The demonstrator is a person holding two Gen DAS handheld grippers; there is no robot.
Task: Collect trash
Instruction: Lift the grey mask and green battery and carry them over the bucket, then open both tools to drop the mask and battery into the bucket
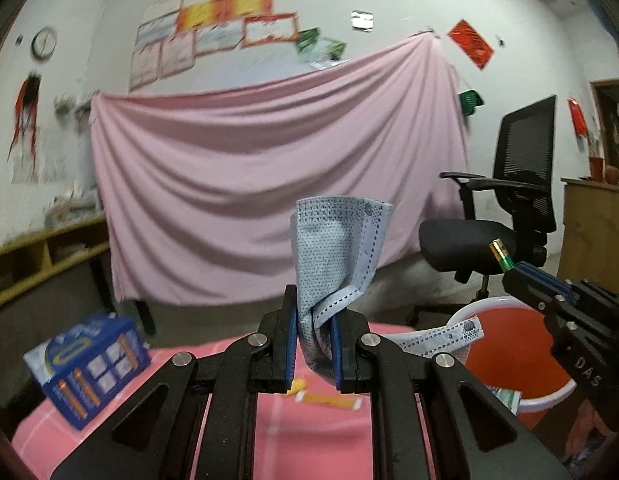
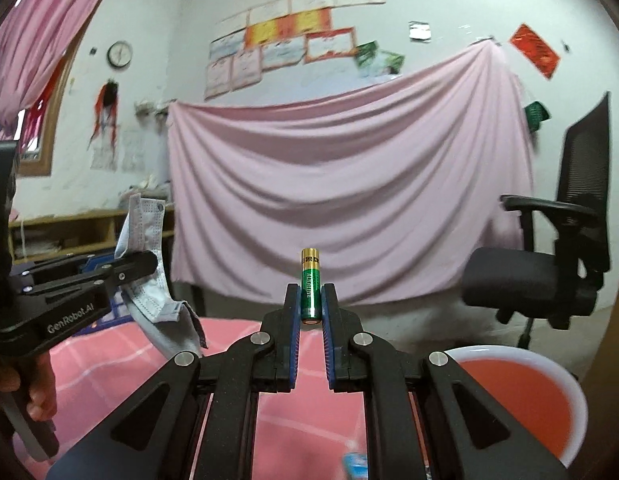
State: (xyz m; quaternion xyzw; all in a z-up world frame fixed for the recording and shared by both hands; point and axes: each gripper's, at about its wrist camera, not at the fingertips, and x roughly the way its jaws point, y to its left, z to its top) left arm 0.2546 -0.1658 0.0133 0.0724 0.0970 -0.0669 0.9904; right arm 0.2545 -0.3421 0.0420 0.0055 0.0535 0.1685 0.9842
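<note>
Both grippers are lifted over the pink checked table, each clamped on a piece of trash.

The left gripper (image 1: 313, 312), marked "GenRobot.AI" on its black side, pinches a crumpled blue face mask (image 1: 336, 248) of dimpled, stitched fabric, its ear strap trailing toward the orange bucket (image 1: 521, 364) with the white rim. The right gripper (image 2: 310, 300), lettered "DAS", grips an upright cylindrical battery (image 2: 310, 288), green with a gold cap, its print too small to read. A glossy blue box (image 1: 89, 364) printed with batteries sits on the tablecloth (image 1: 309, 432).
</note>
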